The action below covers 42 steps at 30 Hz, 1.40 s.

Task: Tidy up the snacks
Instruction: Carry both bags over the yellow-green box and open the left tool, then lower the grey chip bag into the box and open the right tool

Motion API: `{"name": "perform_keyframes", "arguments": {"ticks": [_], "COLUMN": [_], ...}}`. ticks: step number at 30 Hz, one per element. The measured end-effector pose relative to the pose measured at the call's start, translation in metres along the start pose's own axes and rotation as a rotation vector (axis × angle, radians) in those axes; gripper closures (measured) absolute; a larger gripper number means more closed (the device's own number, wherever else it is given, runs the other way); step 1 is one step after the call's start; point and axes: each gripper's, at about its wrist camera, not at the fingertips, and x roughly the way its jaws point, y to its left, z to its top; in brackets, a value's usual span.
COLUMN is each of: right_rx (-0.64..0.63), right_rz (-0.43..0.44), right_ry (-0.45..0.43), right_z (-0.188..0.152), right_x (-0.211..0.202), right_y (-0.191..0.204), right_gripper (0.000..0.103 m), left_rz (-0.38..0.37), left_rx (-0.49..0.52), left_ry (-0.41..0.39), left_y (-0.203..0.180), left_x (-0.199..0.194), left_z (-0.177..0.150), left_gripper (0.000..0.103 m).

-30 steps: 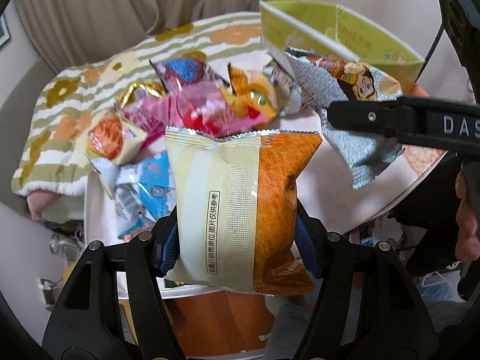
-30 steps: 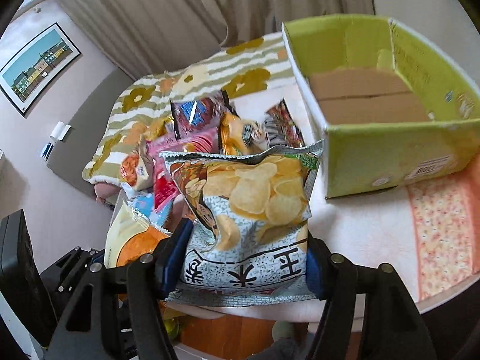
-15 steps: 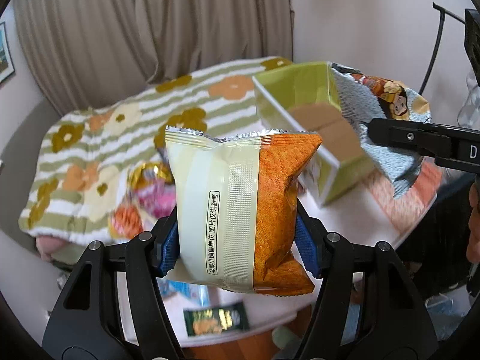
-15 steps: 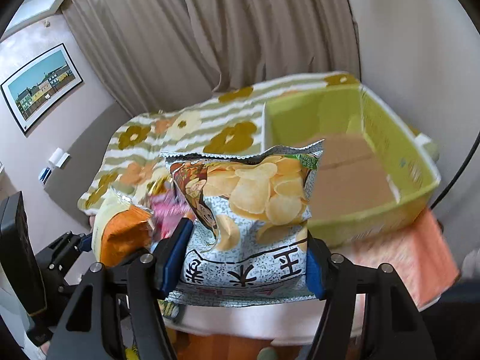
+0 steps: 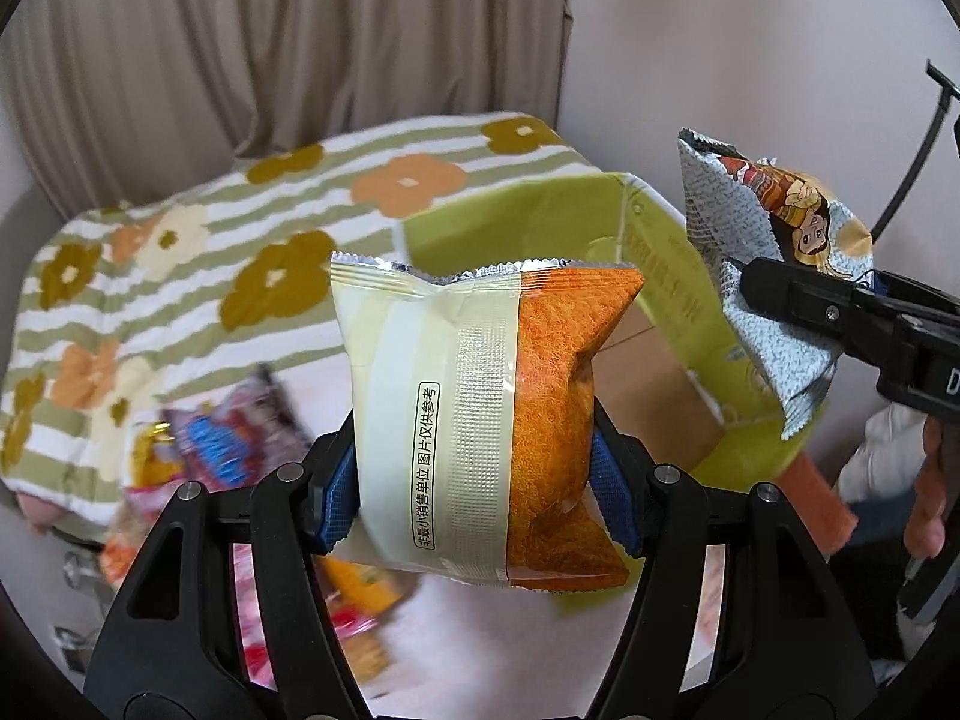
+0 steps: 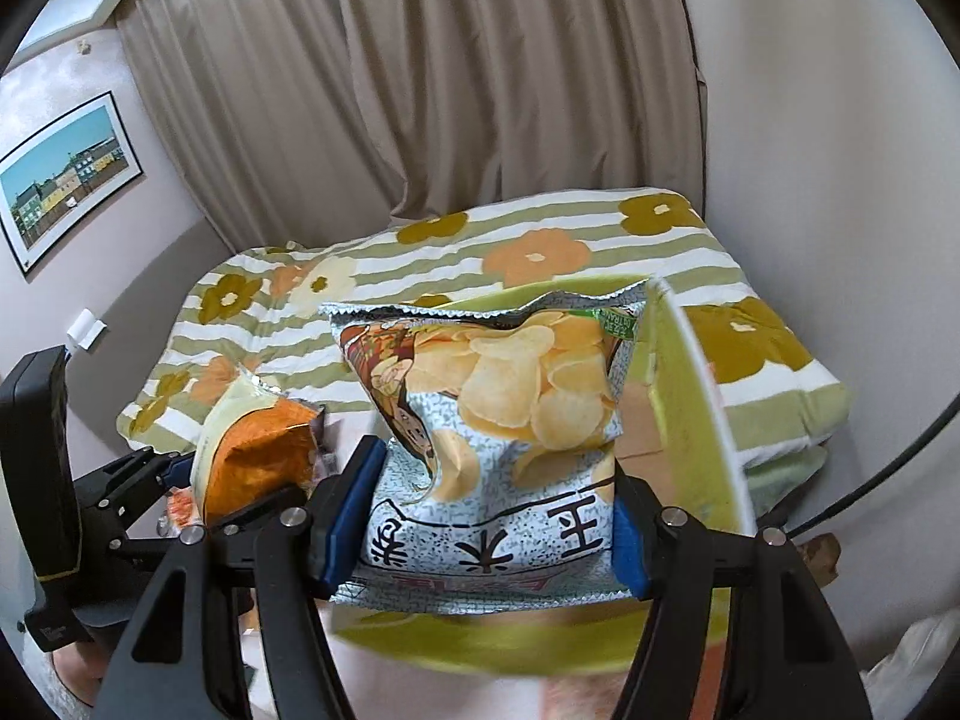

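Between left tool (image 5: 480, 486) pads: orange snack bag (image 5: 486, 420).

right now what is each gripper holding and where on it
Left gripper: orange-and-cream snack bag, pinched across its lower sides. Right gripper: potato chip bag, pinched across its lower sides.

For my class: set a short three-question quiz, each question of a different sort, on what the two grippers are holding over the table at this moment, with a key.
1. True or false: the left gripper holds nothing.
2. Multiple choice: the right gripper is shut on A) a drink can, B) the potato chip bag, C) a book.
3. Fill in: beyond both bags stands an open green ____.

Key
1. False: it is shut on the cream and orange snack bag.
2. B.
3. Cardboard box, its brown bottom in sight and no snacks showing in it.
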Motion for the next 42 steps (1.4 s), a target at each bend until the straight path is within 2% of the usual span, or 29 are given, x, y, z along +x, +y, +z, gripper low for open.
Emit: {"name": "perform_keyframes", "arguments": {"ticks": [6,9,12,14,15,16,18,22,29,38,42], "right_rx": [0.044,0.072,0.093,0.109,0.119,0.126,0.127,0.117,0.035,-0.006,-0.023], "right_rz": [-0.012,-0.018,-0.027,-0.038,-0.041,-0.041,-0.044,-0.056,-0.073,-0.051,-0.069], "right_ry": [0.052,0.069,0.071,0.068,0.068,0.069,0.074,0.078,0.119,0.218,0.229], "right_z": [0.012,0.013,0.014,0.014,0.014,0.015,0.015,0.015,0.008,-0.009,-0.011], "right_x": [0.021,0.027,0.03,0.028,0.028,0.027,0.027,0.027,0.025,0.055,0.069], "right_y": [-0.045,-0.059,-0.068,-0.07,-0.072,-0.073,-0.074,-0.074,-0.054,-0.044,-0.044], "right_gripper": [0.041,0.041,0.041,0.041,0.041,0.041,0.041,0.041,0.041,0.041,0.039], "left_rz": [-0.052,-0.012,-0.029,-0.048,-0.042,-0.026,-0.007,-0.031,0.019,0.034,0.036], "left_rx": [-0.026,0.019,0.052,0.075,0.086,0.1,0.116,0.1,0.088,0.018,-0.007], "left_ry": [0.11,0.139,0.163,0.165,0.163,0.155,0.14,0.147,0.128,0.11,0.111], "left_y": [-0.025,-0.036,-0.044,-0.05,-0.053,-0.055,-0.057,-0.047,-0.024,-0.006,0.0], "left_x": [0.062,0.08,0.092,0.094,0.093,0.093,0.09,0.082,0.049,0.028,0.025], "left_z": [0.025,0.03,0.038,0.039,0.037,0.038,0.038,0.037,0.028,0.019,0.013], "left_gripper": [0.041,0.041,0.037,0.024,0.01,0.004,0.003,0.003,0.003,0.003,0.003]}}
